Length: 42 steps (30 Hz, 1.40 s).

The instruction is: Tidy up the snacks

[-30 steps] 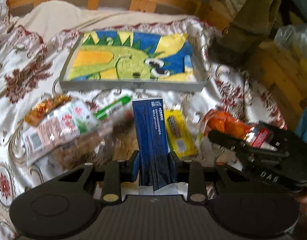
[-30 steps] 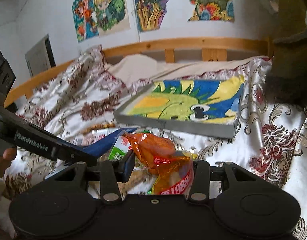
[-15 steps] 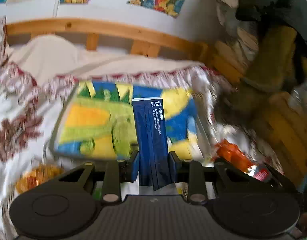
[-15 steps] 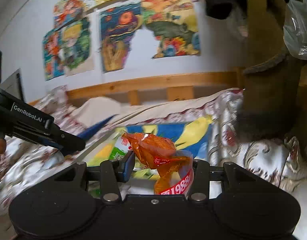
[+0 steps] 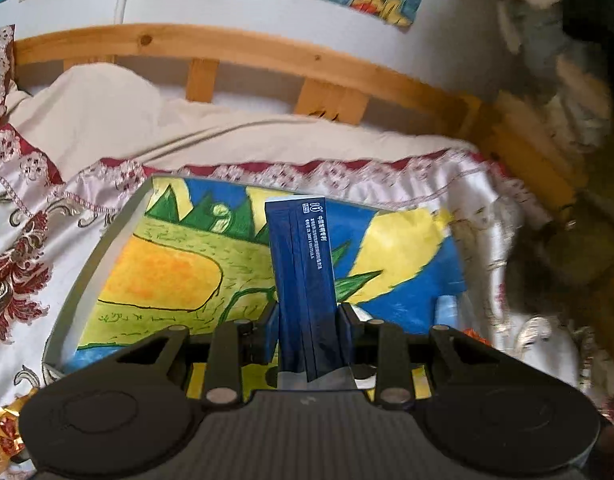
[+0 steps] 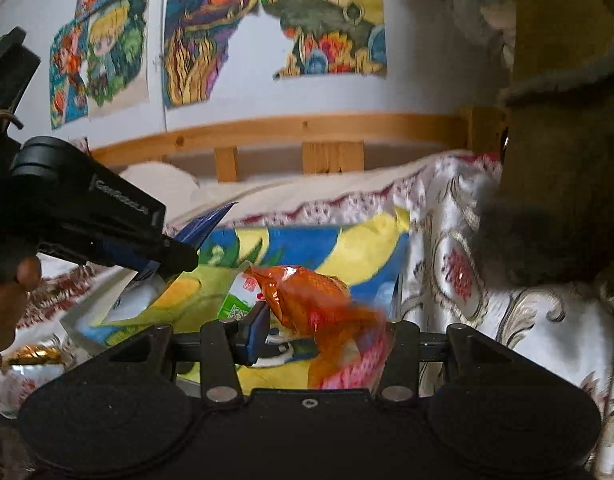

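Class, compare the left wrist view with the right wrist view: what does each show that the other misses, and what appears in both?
Only the left wrist view: the printed face of the dark blue packet, gripped upright in the left claw.

Only the right wrist view: the orange snack bag held in the right claw, and the left claw seen from the side.

Both: the painted tray, the patterned bedspread, the wooden bed rail, the wall pictures and the blue packet.

Black tongs (image 5: 307,332), blue pads, silver screws, white lettering
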{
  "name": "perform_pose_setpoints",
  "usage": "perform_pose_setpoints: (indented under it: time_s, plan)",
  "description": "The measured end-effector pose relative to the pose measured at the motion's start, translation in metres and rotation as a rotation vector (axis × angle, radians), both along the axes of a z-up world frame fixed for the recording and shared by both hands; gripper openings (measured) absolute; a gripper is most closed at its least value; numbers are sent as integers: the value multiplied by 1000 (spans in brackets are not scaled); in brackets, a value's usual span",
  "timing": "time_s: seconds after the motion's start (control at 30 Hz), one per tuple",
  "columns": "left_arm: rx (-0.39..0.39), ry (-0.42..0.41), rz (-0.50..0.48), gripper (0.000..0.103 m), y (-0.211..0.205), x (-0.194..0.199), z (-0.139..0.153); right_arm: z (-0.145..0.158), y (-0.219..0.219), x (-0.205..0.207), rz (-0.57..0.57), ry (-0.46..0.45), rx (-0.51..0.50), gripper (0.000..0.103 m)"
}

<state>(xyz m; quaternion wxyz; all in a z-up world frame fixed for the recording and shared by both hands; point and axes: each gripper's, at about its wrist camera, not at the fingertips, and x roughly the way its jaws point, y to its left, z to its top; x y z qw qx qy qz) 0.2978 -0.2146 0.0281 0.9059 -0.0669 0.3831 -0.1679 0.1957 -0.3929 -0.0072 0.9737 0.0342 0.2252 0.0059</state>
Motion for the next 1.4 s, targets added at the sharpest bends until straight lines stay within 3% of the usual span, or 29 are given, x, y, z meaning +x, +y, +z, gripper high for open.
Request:
perform_pose_setpoints:
  time_s: [0.2, 0.43, 0.53, 0.73, 1.07, 1.4]
  plan:
    - [48, 57, 14, 34, -13, 13, -28, -17, -1, 13, 11, 44, 1, 46]
    - [84, 86, 15, 37, -19, 12, -41, -22, -1, 14, 17, 57, 5, 49]
    - [95, 104, 39, 58, -16, 11, -40, -19, 1, 13, 19, 54, -6, 56]
    - [66, 87, 78, 71, 1, 2, -21, -6, 4, 3, 9, 12, -27, 69]
    - [55, -84, 96, 89, 43, -45, 28, 42, 20, -34, -17, -112, -26, 91]
    - [-12, -258, 134, 100, 101, -111, 66, 89, 48, -96, -29, -243, -31, 102]
